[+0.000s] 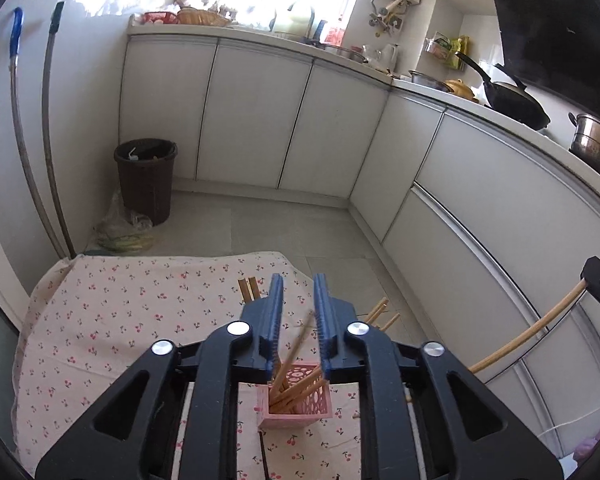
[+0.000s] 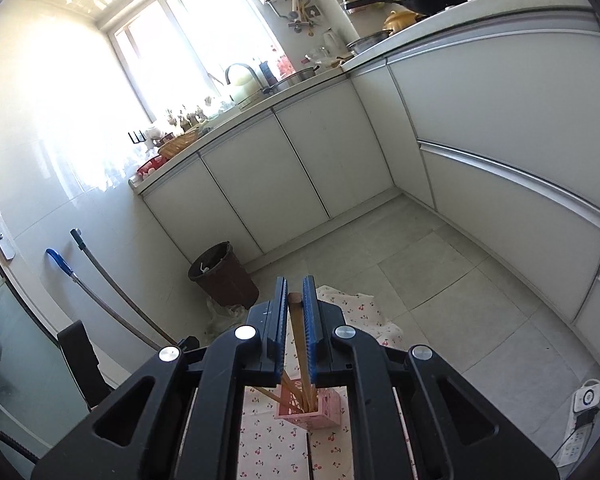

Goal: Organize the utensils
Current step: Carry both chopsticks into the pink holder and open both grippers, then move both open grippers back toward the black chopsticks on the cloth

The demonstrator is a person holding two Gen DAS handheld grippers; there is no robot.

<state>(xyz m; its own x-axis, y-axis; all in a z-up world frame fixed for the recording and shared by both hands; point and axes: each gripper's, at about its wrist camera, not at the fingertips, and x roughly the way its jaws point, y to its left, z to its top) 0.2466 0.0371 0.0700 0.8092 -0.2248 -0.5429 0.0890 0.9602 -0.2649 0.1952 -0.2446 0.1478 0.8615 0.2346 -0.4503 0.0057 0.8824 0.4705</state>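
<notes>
A pink perforated holder (image 1: 296, 398) is standing on a cherry-print cloth (image 1: 112, 320) that is covering a small table, toward the cloth's near right part. Several wooden chopsticks (image 1: 296, 384) are sitting inside it, leaning at different angles, with some of their upper ends fanning out toward the cloth's right edge.

The left gripper (image 1: 298, 312) is hovering above the holder with its blue jaws apart; one loose chopstick in the holder is leaning up through the gap between them, and it is not being gripped. Two more chopstick ends (image 1: 248, 290) are poking up just left of the left jaw.

The right gripper (image 2: 296, 304) is pointing down over the same holder (image 2: 312, 410), its jaws drawn close around a single chopstick (image 2: 298, 328). The stick is resting against the right-hand jaw, its blunt top end showing near the fingertips and its lower end reaching down into the holder among the others. From the left wrist view this same chopstick (image 1: 528, 332) is appearing as a long curved stick at the right, running up to the other gripper's dark body.

Beyond the table's far left corner, a brown waste bin (image 1: 146, 180) is standing on the tiled floor beside the white cabinets, holding some scraps.
</notes>
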